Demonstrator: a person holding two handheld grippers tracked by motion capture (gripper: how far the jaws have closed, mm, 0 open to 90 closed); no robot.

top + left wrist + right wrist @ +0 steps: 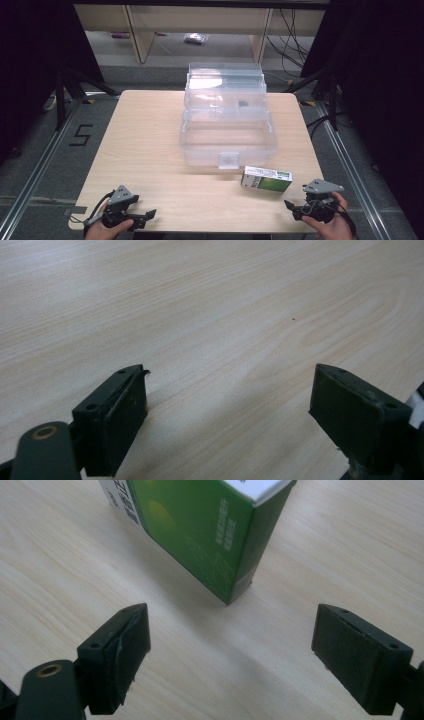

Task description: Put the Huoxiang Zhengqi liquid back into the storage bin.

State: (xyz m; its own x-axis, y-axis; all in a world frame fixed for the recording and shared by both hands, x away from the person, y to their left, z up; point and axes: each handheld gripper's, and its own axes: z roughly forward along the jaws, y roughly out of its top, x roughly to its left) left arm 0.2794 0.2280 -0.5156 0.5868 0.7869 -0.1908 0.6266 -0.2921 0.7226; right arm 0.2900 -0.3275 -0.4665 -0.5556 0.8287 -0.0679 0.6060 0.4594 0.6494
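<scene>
A green and white carton (pixel 266 179) lies on its side on the wooden table (pixel 150 140), just in front of the clear plastic box (pixel 227 135). My right gripper (pixel 295 206) is open at the table's front right, a short way in front of the carton's right end. In the right gripper view the carton (pixel 200 525) lies just beyond the wide-apart jaws of that gripper (pixel 230 645), with nothing between them. My left gripper (pixel 145 216) is open near the front left edge. In its own view, that gripper (pixel 227 405) hangs over bare wood.
The clear box stands at the table's middle back with its hinged lid (pixel 225 82) swung up and its stepped trays showing. A small dark item (pixel 243 104) lies in an upper tray. Black stands (pixel 65 90) and cables (pixel 290 35) flank the table on the floor.
</scene>
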